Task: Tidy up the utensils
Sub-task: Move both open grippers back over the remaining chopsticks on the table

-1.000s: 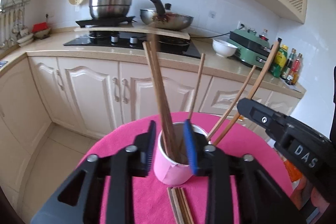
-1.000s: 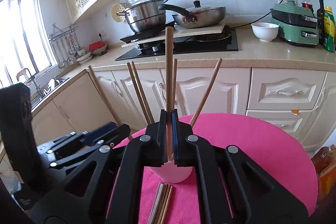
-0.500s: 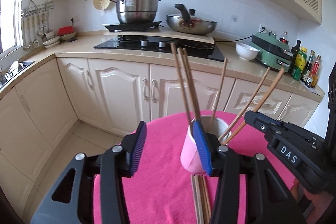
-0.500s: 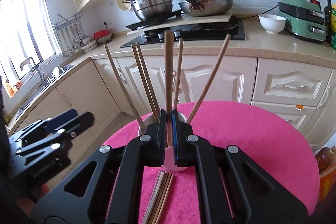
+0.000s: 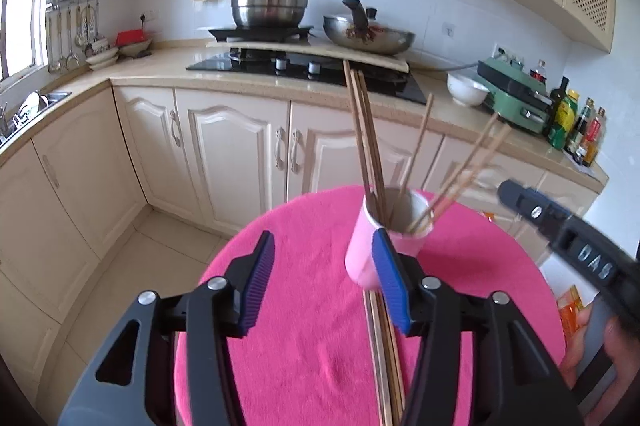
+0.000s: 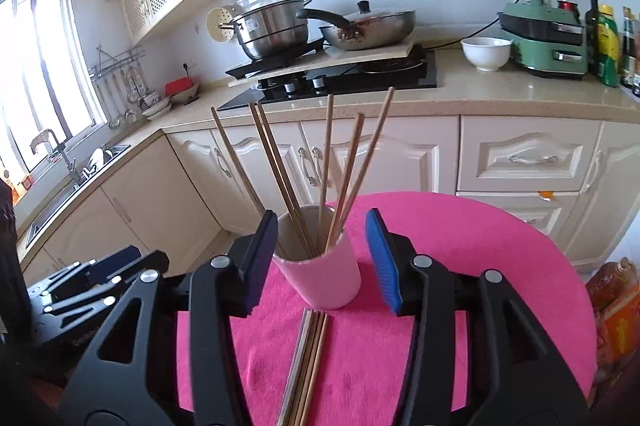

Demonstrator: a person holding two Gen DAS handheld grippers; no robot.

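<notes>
A pink cup point(image 5: 360, 254) point(image 6: 324, 278) stands on a round table under a pink cloth point(image 5: 300, 266) point(image 6: 460, 246). Several wooden chopsticks point(image 5: 366, 146) point(image 6: 280, 162) lean in it. More chopsticks point(image 5: 382, 346) point(image 6: 308, 354) lie flat on the cloth just in front of it. My left gripper point(image 5: 322, 242) is opening, with nothing between its jaws; the cup sits just past its right pad. My right gripper point(image 6: 322, 226) is opening too. The cup stands between and just beyond its blue pads, which do not touch it.
Behind the table runs a counter with a hob, a steel pot point(image 5: 272, 0), a pan point(image 6: 368, 26), a white bowl point(image 6: 486, 52), a green appliance point(image 6: 546, 44) and bottles point(image 5: 576, 126). A sink point(image 6: 60, 182) is at the left. Orange packets point(image 6: 616, 302) sit at the table's right.
The right gripper has let go of the chopstick it held upright; the stick now leans in the cup. The left gripper spread wider and slid left, off the cup.
</notes>
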